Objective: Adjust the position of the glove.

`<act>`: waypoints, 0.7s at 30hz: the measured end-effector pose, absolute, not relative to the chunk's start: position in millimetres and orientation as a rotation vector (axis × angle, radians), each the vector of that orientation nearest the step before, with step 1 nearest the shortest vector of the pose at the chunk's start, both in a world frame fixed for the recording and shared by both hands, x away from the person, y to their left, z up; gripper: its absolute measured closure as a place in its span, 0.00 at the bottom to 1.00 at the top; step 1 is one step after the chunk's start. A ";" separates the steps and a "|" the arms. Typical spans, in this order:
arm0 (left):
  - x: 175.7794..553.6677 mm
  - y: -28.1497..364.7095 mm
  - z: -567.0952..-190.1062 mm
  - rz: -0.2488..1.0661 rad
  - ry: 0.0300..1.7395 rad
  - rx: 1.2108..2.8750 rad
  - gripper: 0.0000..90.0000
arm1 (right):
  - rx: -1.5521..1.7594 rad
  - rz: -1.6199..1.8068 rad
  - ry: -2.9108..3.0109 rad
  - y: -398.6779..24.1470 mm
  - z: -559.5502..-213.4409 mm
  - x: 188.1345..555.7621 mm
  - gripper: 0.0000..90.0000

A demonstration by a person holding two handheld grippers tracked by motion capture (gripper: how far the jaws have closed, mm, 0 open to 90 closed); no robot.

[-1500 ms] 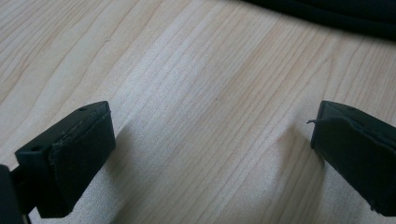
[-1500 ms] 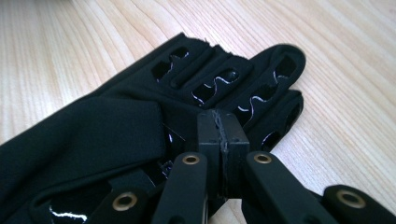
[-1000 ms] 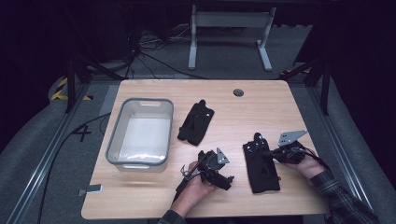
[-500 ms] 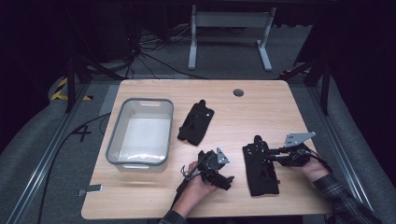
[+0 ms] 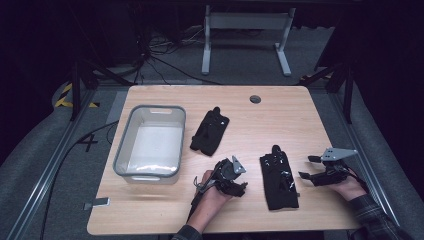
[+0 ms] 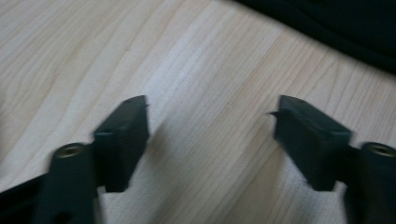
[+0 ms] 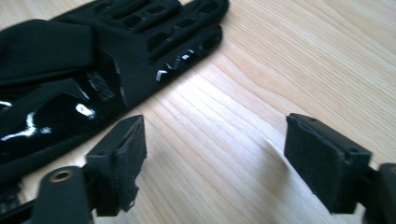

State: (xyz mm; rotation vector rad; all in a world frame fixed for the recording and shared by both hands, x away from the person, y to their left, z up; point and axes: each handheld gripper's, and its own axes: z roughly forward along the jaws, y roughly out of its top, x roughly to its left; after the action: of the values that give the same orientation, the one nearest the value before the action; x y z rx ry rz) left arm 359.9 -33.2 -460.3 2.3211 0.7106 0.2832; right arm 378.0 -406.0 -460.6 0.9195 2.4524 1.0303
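Note:
Two black gloves lie on the wooden table [image 5: 300, 115]. One glove [image 5: 210, 131] is at the centre, the other [image 5: 278, 180] near the front right. My right gripper [image 5: 305, 167] sits just right of the front glove. It is open, its jaws have just been opening, and nothing is between them. In the right gripper view the glove [image 7: 93, 56] lies up and left of the open gripper [image 7: 215, 126]. My left gripper [image 5: 240, 181] rests left of that glove. It is open over bare wood [image 6: 210, 112], and its jaws have just been closing a little.
A clear bin with a grey rim [image 5: 150, 142] stands at the table's left, with nothing in it. A small round grommet [image 5: 255, 99] is set in the far edge. A dark glove edge [image 6: 336, 23] crosses the top right of the left gripper view.
My right gripper has opened, let go of the front glove and drawn away to the right. The glove lies flat on the table. The left hand has stayed in place.

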 end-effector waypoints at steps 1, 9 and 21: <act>362.4 -32.2 -457.5 0.259 0.729 2.309 0.38 | 0.926 1.032 2.448 -407.2 -461.1 377.9 0.22; 383.8 -23.0 -436.2 0.253 0.813 2.276 0.79 | 0.962 1.019 2.449 -411.5 -463.3 378.7 0.19; 432.3 -19.6 -416.6 0.262 0.951 2.240 1.00 | 0.979 1.034 2.438 -412.6 -465.0 377.4 0.17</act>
State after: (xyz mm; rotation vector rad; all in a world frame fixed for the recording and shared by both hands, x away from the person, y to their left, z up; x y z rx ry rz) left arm 432.3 -19.6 -416.6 2.2396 0.9506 0.2625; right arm 377.4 -412.6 -465.0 0.9789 2.4379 1.0341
